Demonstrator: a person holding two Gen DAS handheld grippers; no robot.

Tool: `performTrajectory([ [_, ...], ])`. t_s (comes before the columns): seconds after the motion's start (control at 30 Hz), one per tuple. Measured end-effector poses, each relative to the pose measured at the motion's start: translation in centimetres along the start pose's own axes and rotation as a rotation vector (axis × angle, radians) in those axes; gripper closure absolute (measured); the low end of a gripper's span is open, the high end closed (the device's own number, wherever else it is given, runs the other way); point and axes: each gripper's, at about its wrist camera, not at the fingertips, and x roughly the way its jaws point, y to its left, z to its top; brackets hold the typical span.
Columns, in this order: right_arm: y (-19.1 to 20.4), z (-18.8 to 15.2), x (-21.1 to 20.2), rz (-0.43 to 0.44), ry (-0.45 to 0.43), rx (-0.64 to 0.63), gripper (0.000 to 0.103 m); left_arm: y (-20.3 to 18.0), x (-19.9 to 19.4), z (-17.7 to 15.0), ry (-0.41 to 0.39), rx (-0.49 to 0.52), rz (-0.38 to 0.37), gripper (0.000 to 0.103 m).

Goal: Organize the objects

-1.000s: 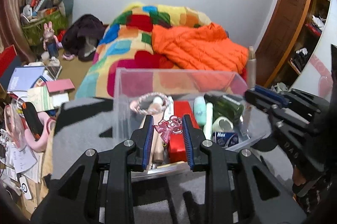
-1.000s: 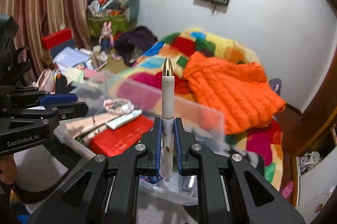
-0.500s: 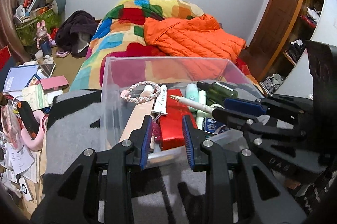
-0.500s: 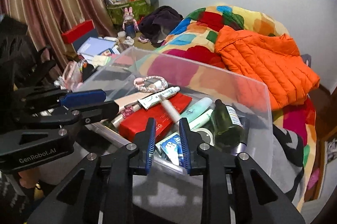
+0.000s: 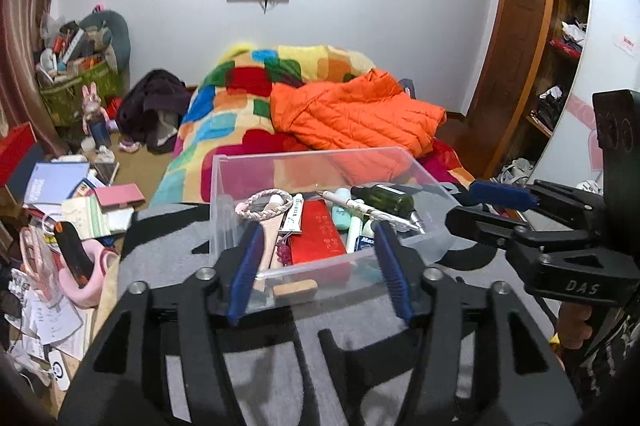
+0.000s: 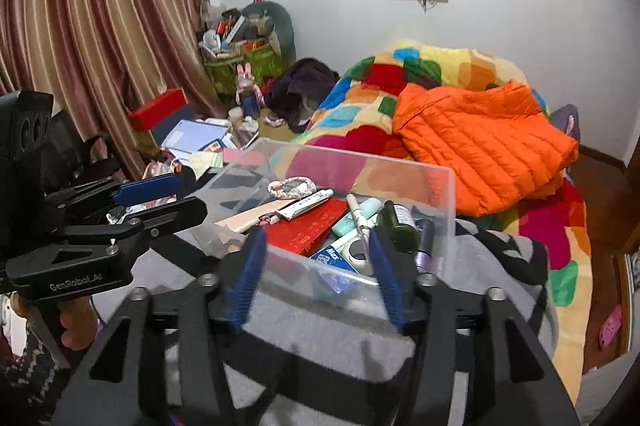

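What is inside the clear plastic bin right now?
The clear bin holds a red box, braided ring, white tube, white pen, green bottle and mint tube. Whatever lies beneath them is covered.

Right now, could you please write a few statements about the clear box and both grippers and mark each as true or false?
1. The red packet lies inside the clear box. True.
2. The right gripper is clamped on the white pen. False: its jaws are opening with nothing between them, and the pen lies in the box.
3. The green bottle stands upright. False: it lies on its side.
4. The left gripper holds nothing. True: its jaws are opening.
5. The braided ring lies on the orange jacket. False: it is in the box.
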Motion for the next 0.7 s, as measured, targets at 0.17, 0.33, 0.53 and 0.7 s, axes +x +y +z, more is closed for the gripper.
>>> performTrajectory([
  [0.17, 0.9, -1.2, -2.5, -0.016, -0.048, -0.009, 0.033, -0.8, -2.0, -1.1, -0.047, 0.007, 0.014, 0.025],
  [0.33, 1.6, -2.5, -4.2, -0.041, -0.087, -0.016, 0.02, -1.4, -2.9, -2.6, -0.06, 0.023, 0.033, 0.019],
  [0.53, 1.6, -4.2, -5.5, -0.051, -0.114, 0.007, 0.013, -1.5, -3.4, -4.4, -0.052, 0.002, 0.022, 0.014],
  [0.7, 1.6, -5.1, -5.0, -0.072, -0.095, 0.013, 0.012, -1.4, -3.4, -5.3, -0.047, -0.018, 0.025, 0.014],
])
